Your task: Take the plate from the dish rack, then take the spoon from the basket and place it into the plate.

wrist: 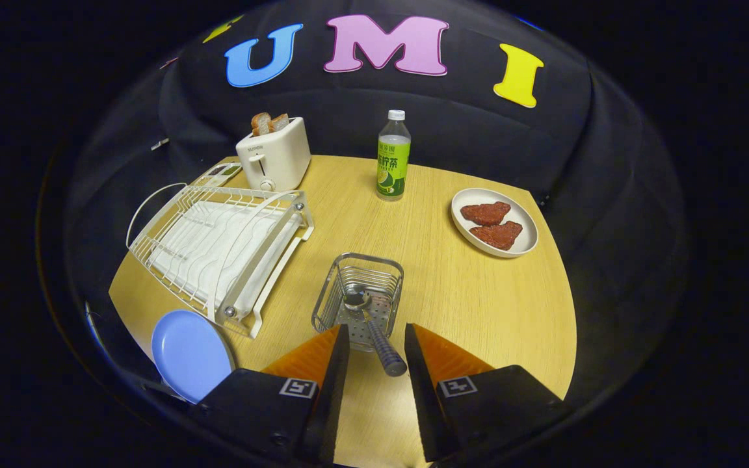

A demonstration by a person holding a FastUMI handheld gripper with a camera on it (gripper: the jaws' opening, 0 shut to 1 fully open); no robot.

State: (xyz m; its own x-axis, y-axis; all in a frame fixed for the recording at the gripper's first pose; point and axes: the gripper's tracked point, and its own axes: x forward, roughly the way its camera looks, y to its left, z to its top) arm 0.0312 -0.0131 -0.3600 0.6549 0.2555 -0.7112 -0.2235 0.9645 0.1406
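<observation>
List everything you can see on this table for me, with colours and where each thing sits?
round wooden table: one, light wood.
white wire dish rack: one, left of the basket.
flat blue plate: one, at the table's near edge, beside the rack.
metal mesh basket: one, silver, just ahead of the tool.
dark-handled metal spoon: one, bowl in the basket, handle between the fingers.
cream toaster: one, behind the rack, bread in it.
green-labelled bottle: one, far side.
white plate: one, right, two red-brown pieces.
tool: one, open around the handle.

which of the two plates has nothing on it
The blue plate, beside the dish rack near the open gripper. The white plate beyond the basket holds two reddish pieces.
</observation>
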